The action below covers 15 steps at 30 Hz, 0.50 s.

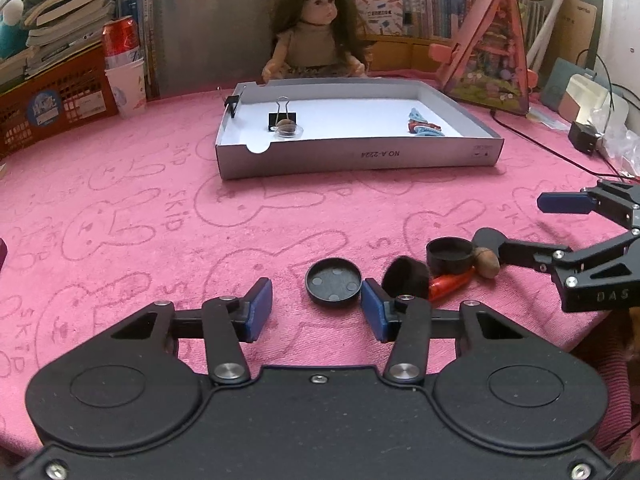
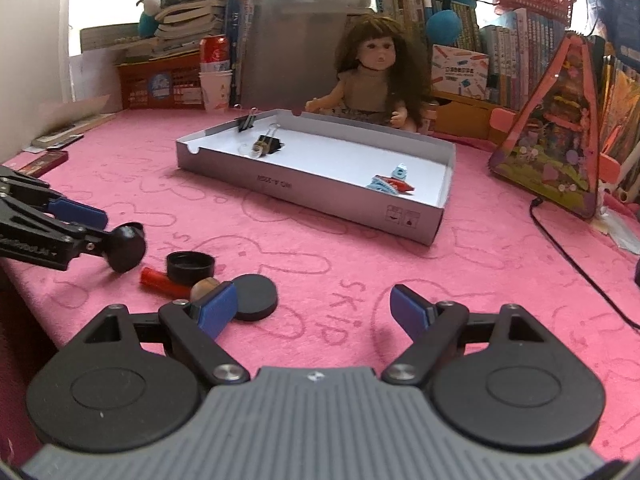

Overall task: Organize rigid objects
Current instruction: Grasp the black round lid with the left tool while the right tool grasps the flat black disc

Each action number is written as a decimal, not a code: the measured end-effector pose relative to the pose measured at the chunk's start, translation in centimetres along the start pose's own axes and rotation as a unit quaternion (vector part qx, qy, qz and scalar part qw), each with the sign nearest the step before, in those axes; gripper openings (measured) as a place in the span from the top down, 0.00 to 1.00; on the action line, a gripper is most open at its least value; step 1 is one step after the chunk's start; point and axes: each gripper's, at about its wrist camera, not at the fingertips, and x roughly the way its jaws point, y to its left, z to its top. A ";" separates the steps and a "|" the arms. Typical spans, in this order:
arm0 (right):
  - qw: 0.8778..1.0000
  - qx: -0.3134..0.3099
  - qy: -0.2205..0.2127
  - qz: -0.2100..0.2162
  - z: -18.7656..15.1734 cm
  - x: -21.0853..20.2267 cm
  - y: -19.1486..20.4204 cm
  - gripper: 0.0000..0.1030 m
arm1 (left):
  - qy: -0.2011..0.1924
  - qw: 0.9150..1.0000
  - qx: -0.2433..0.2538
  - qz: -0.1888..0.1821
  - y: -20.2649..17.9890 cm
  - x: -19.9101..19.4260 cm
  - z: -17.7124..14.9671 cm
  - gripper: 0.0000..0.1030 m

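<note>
Left black two-finger gripper with blue pads (image 1: 316, 306): tilted downward over the near edge of the desk, jaws partly apart, nothing pressed between the pads; seen from the right wrist view at that frame's left edge. Right black two-finger gripper with blue pads (image 2: 316, 312): tilted downward, near the desk's near edge, jaws spread wide, gap empty.

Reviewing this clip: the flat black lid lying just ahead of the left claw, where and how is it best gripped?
Across its rim, probably. The flat black lid lies hollow-side up on the pink cloth, so the left claw could come from its near side, tilted down, one pad on each side of the raised edge.
</note>
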 end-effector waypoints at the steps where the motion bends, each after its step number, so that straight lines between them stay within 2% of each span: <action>1: 1.000 -0.002 0.001 0.002 0.0 0.0 0.1 0.13 | 0.000 1.000 0.000 0.001 0.0 0.0 0.0 0.54; 12: 1.000 -0.011 0.001 0.003 -0.3 0.9 1.2 0.13 | -0.005 1.000 0.004 0.007 -0.3 0.2 -0.1 0.52; 15: 1.000 -0.014 -0.001 0.000 -0.3 1.0 1.4 0.13 | -0.006 1.000 0.002 0.011 -0.3 0.3 -0.2 0.49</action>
